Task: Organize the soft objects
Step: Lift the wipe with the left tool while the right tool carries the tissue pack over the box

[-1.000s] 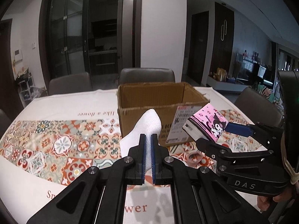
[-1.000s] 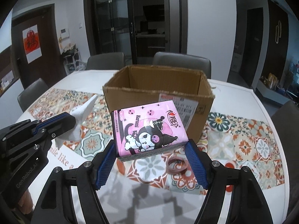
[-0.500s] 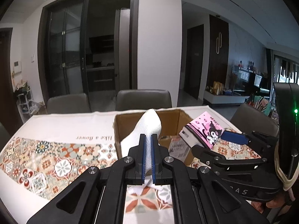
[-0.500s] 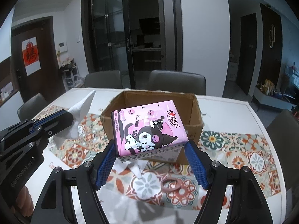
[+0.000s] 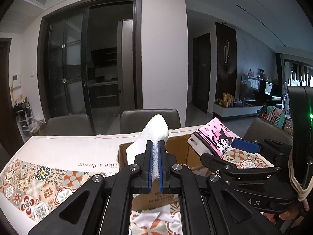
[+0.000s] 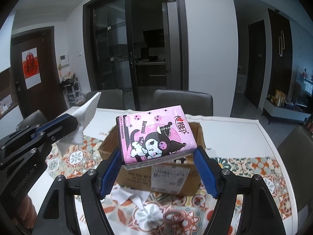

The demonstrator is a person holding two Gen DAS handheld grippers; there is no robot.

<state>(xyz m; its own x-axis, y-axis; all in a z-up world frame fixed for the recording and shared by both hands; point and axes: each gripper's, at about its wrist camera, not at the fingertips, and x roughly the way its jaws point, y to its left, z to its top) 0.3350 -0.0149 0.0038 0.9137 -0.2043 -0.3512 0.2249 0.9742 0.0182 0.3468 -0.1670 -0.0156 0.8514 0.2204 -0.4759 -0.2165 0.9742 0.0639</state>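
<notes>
Two grippers, each loaded, raised above the cardboard box (image 6: 156, 168).
Left gripper (image 5: 154, 156) pinches a white cloth (image 5: 154, 135); right gripper (image 6: 158, 168) clamps the pink tissue pack (image 6: 154, 137) by its sides.

Left black two-finger gripper with blue pads (image 5: 154, 157) raised and level, jaws pressed almost together on a white folded textured cloth (image 5: 154, 135) standing up between the pads. Right black two-finger gripper with blue pads (image 6: 157, 168) raised just beside it, jaws spread wide, clamping a pink soft tissue pack printed with a cartoon figure (image 6: 154, 135) at both ends, pack tilted slightly.
</notes>
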